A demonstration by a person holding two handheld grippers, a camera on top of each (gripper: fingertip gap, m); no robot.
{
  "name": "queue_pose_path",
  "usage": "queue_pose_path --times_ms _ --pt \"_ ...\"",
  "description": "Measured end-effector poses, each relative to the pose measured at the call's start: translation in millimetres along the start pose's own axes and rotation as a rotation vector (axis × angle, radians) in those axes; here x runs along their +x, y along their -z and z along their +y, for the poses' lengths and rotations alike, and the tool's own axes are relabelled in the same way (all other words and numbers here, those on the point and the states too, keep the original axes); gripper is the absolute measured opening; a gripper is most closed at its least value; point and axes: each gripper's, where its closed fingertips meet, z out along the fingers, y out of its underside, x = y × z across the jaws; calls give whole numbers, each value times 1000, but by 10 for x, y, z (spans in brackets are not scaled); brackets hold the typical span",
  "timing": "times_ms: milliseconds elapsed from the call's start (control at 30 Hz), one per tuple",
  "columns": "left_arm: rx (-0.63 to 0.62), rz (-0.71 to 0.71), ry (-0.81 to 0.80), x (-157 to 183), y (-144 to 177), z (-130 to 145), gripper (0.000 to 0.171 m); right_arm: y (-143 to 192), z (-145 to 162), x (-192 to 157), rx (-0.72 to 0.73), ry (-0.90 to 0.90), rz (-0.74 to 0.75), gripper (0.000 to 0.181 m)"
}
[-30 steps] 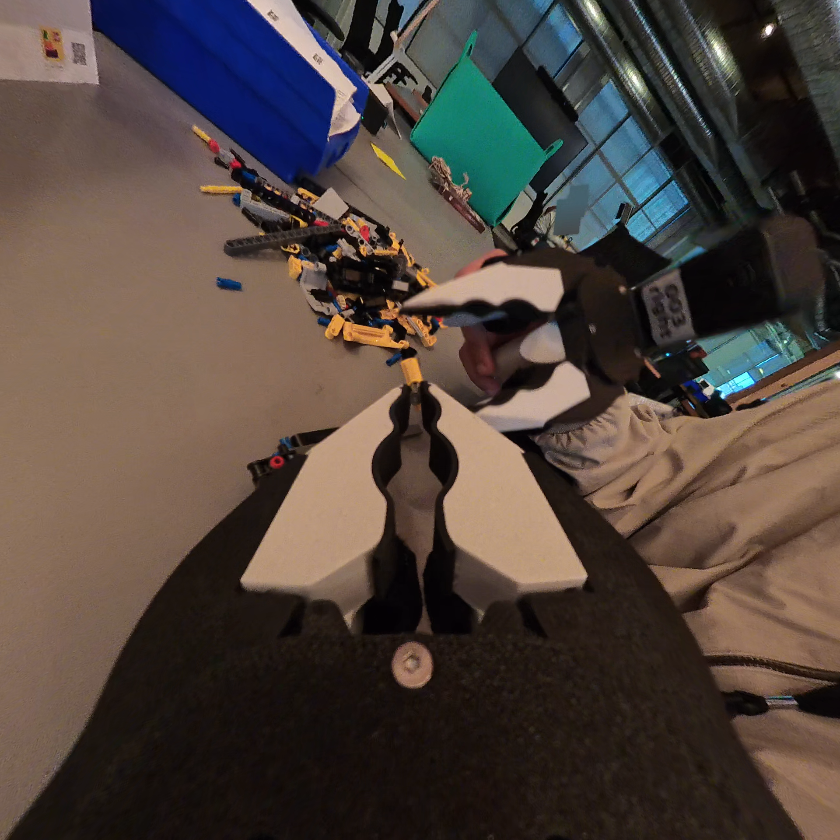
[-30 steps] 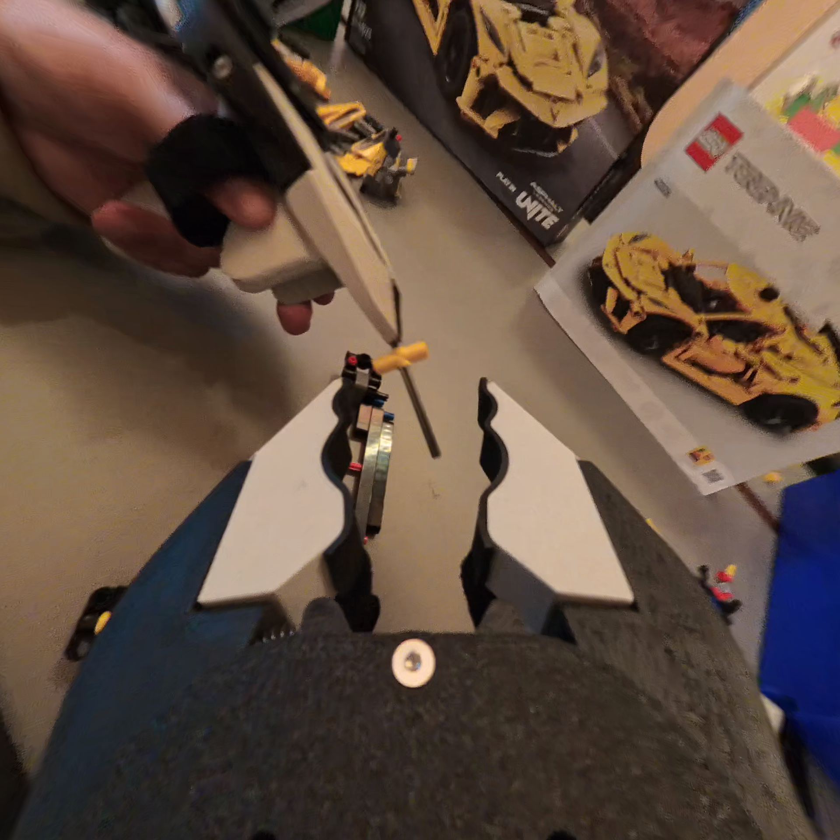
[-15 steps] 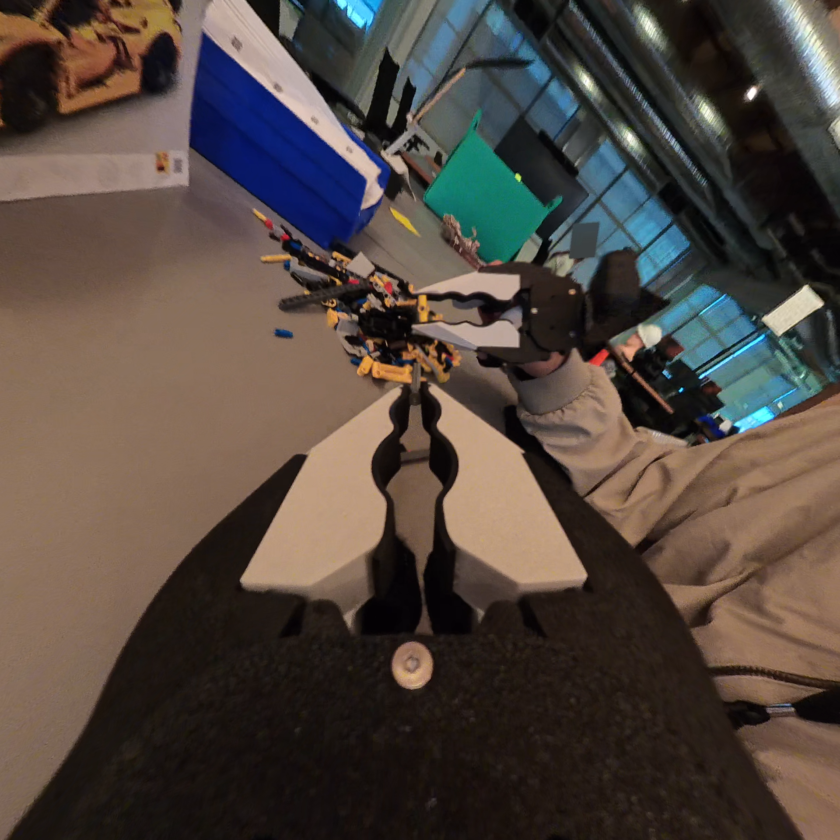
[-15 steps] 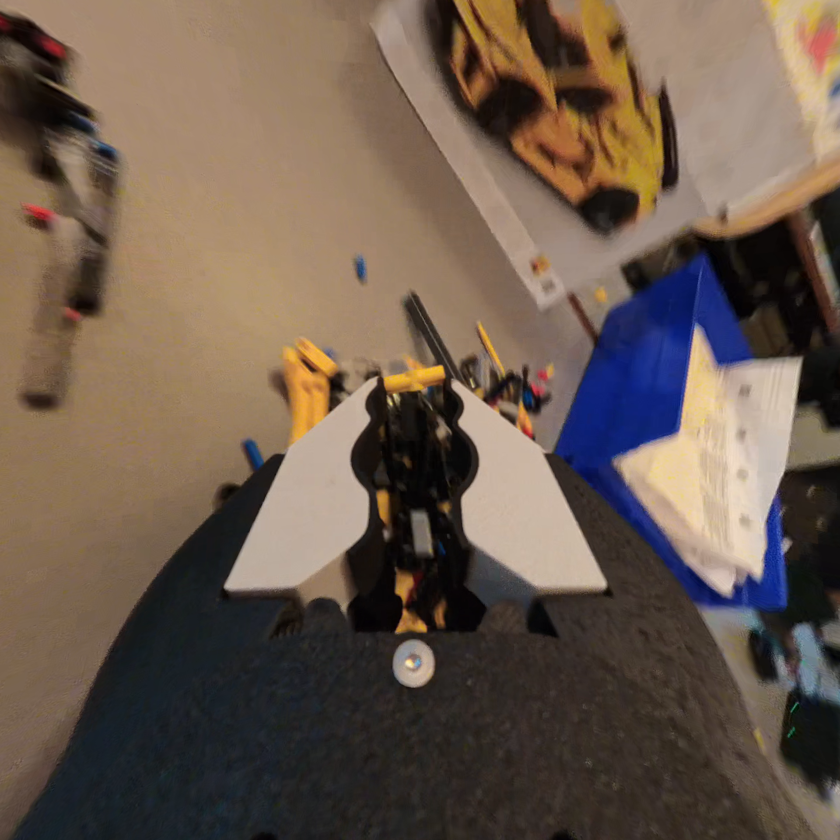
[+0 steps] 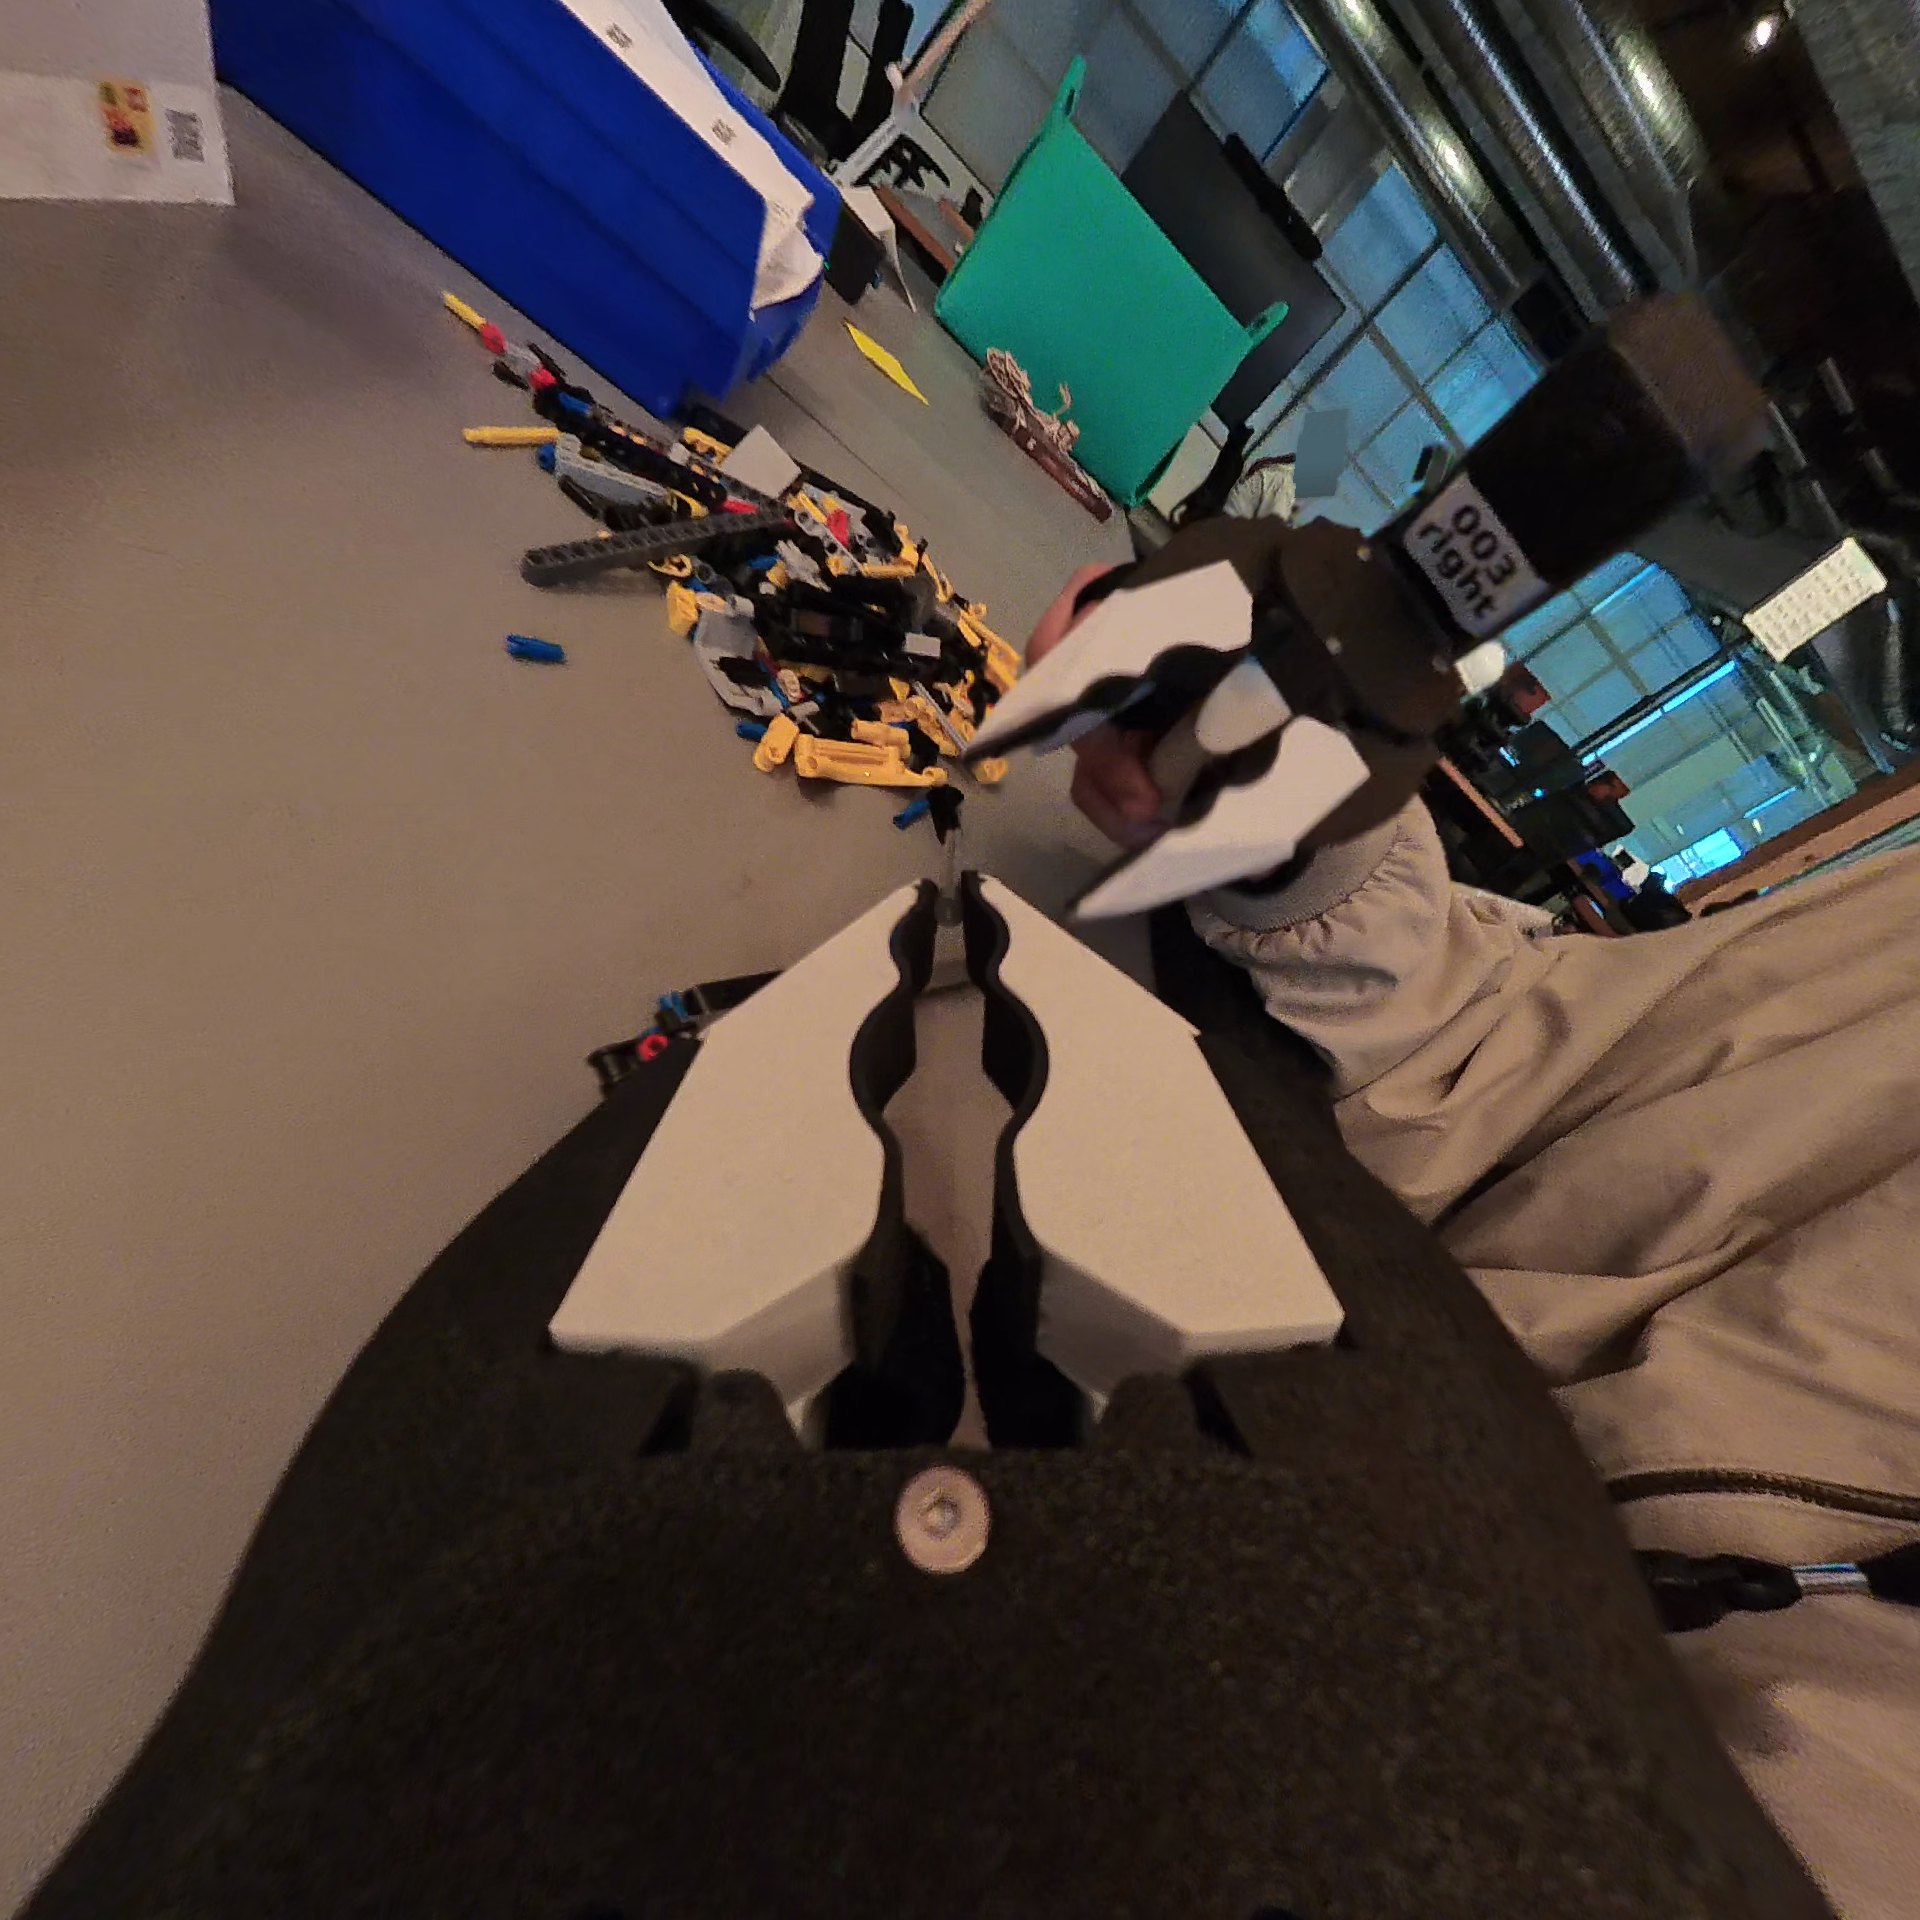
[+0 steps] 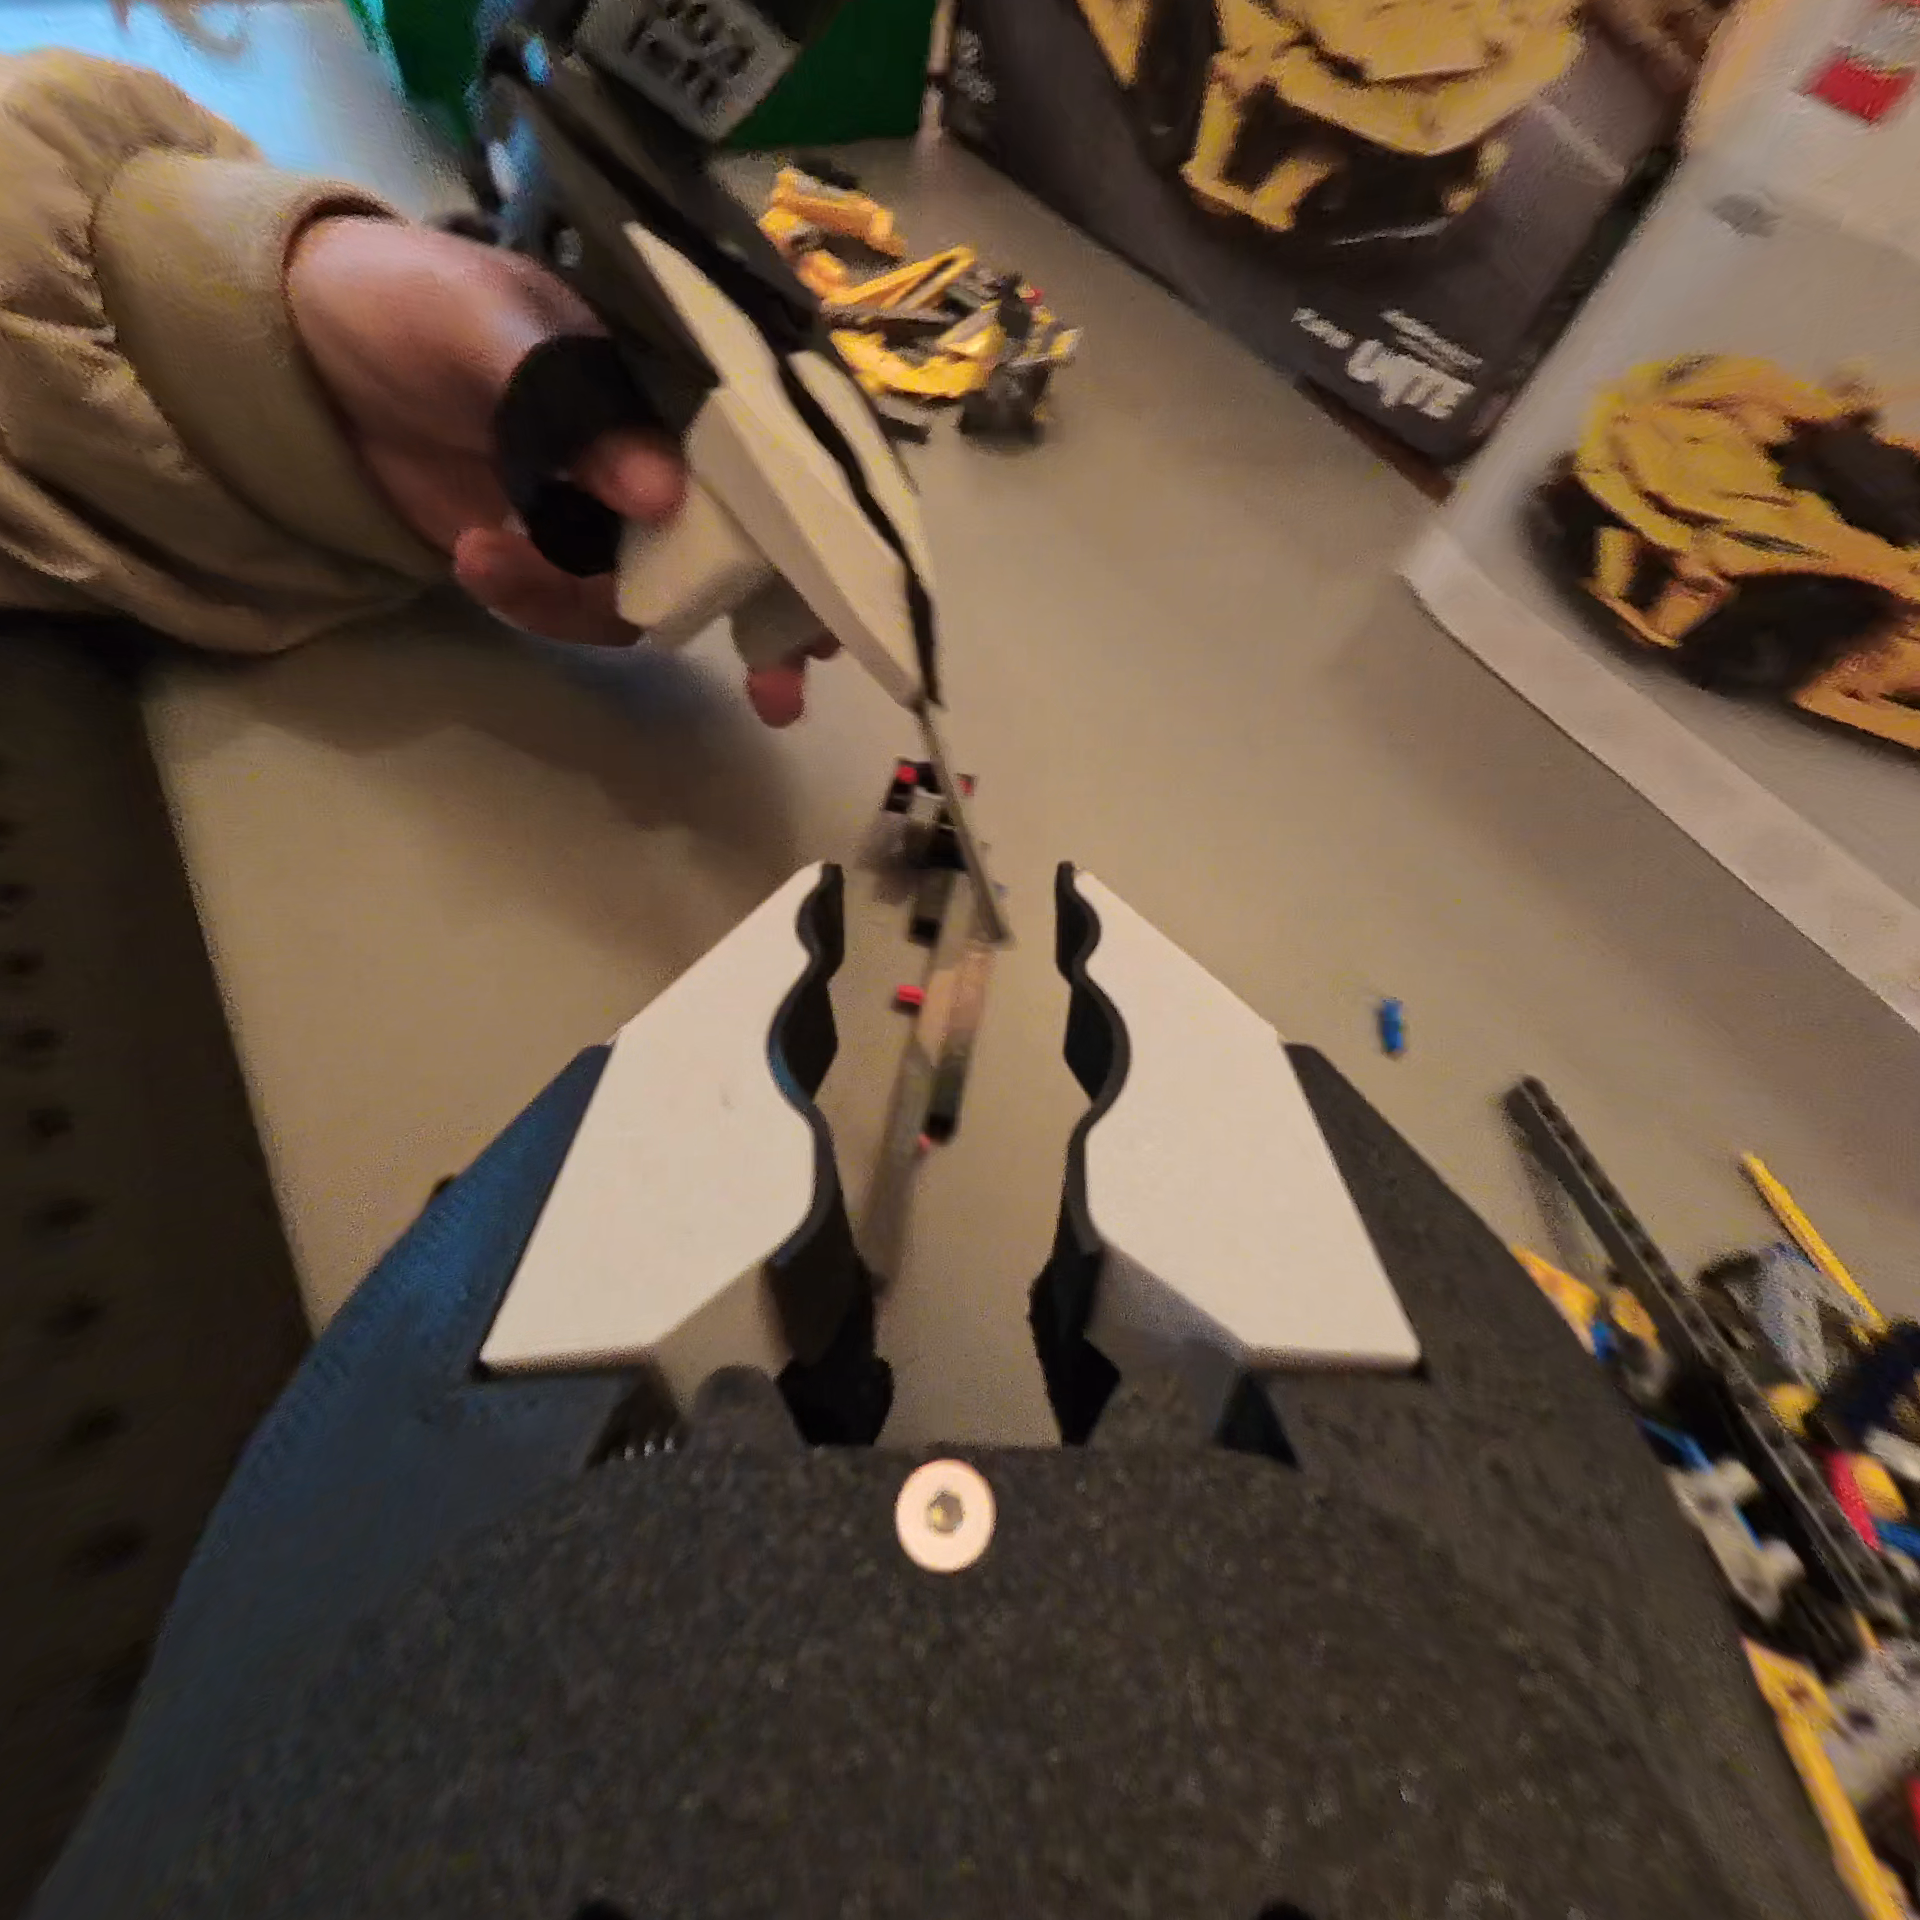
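The left gripper (image 5: 943, 883) pinches a thin grey axle (image 6: 961, 831) over a small black assembly (image 6: 920, 821) on the table (image 5: 260, 831), while the right gripper (image 6: 940, 878), fingers spread, hovers beside it.

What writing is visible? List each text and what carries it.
I won't copy any writing; these things bear it.
White label on the right gripper: legible.
Dark label on the left gripper: blurred.
Dark box picturing a yellow car: white lettering, blurred.
Booklet: red logo, blurred.
White sheet corner: sticker and code, too small.
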Motion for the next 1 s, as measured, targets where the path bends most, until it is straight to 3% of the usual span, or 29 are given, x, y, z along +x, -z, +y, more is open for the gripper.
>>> queue_pose_path --times_ms 67,133,200,267,333,400,533,600,800,900,1000 --pt "-26 7 -11 39 -43 52 4 -154 40 -128 -53 70 4 33" --pt "-41 8 -24 68 -66 75 4 -166 143 -26 -112 156 97 4" --pt "-68 -15 -54 71 -81 100 6 -66 133 60 -104 202 138 2" --pt "-82 -90 -115 6 -53 85 23 130 260 349 -192 184 211 2" --pt "-83 -131 -197 3 -31 60 30 425 453 751 -258 126 314 2" --pt "-142 -75 -276 147 -79 177 29 738 704 1101 -312 13 396 2" --pt "-357 153 -445 575 -228 752 30 1094 1234 1474 -437 -194 487 2" --pt "-417 167 -520 628 -290 922 35 1101 1253 1541 -380 -231 514 3" --pt "-495 208 -619 713 -405 1197 40 1079 1287 1597 -350 -263 527 29" --pt "-558 154 -689 632 -482 1296 40 1009 1022 1464 -274 -230 470 29" --pt "-609 83 -831 531 -528 1390 33 790 585 1086 -104 -197 282 29"
